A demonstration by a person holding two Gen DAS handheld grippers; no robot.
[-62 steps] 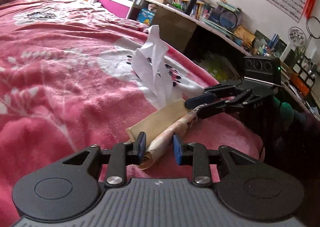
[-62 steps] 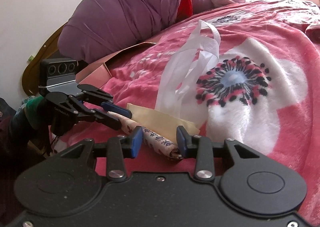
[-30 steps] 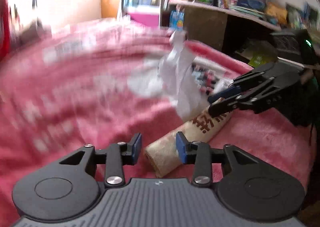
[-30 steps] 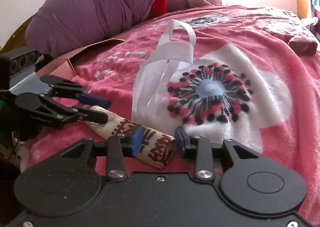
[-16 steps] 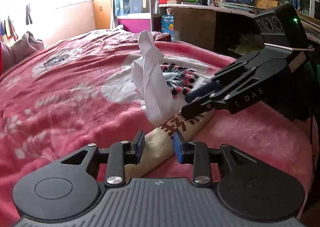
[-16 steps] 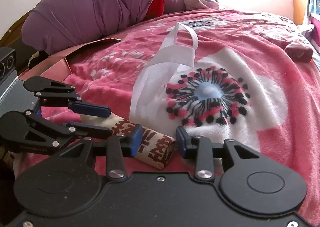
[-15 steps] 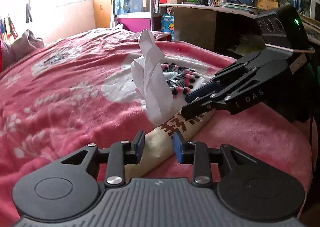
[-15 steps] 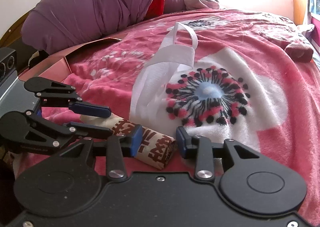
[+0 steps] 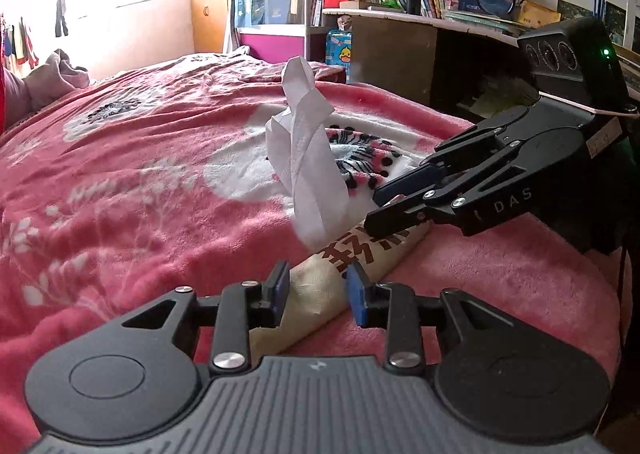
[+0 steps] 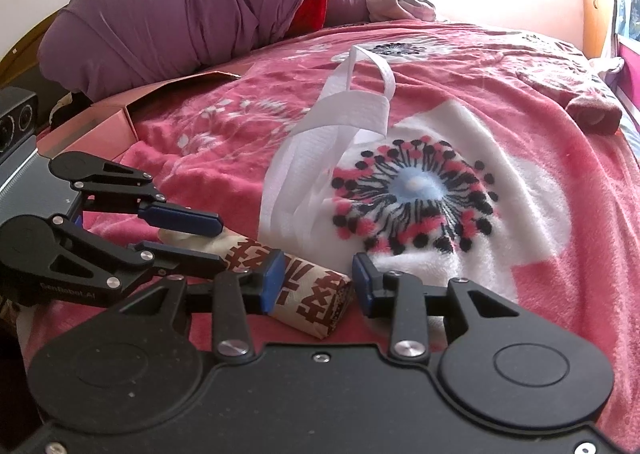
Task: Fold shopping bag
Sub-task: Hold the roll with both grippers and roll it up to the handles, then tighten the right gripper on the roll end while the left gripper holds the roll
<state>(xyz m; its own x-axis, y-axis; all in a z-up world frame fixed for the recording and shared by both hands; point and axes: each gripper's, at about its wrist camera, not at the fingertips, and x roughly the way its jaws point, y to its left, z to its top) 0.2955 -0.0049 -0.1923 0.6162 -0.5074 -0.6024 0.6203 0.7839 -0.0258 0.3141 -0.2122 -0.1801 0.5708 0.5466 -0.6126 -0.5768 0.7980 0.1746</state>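
The shopping bag is rolled into a beige tube with red-brown characters, lying on the pink blanket. Its white handles stick up from the roll's middle. In the right wrist view the roll lies across the front with the handles behind it. My left gripper is open, its jaws astride one end of the roll. My right gripper is open, astride the other end. Each gripper shows in the other's view, the right one and the left one, both with blue pads apart around the roll.
The pink flowered blanket covers the bed. A dark desk with books stands beyond the bed's right edge. A purple quilt and a pink cardboard box lie at the bed's other side.
The flat bag has been rolled up fully into a tube, and both grippers have shifted with it. In the last half second almost nothing moved.
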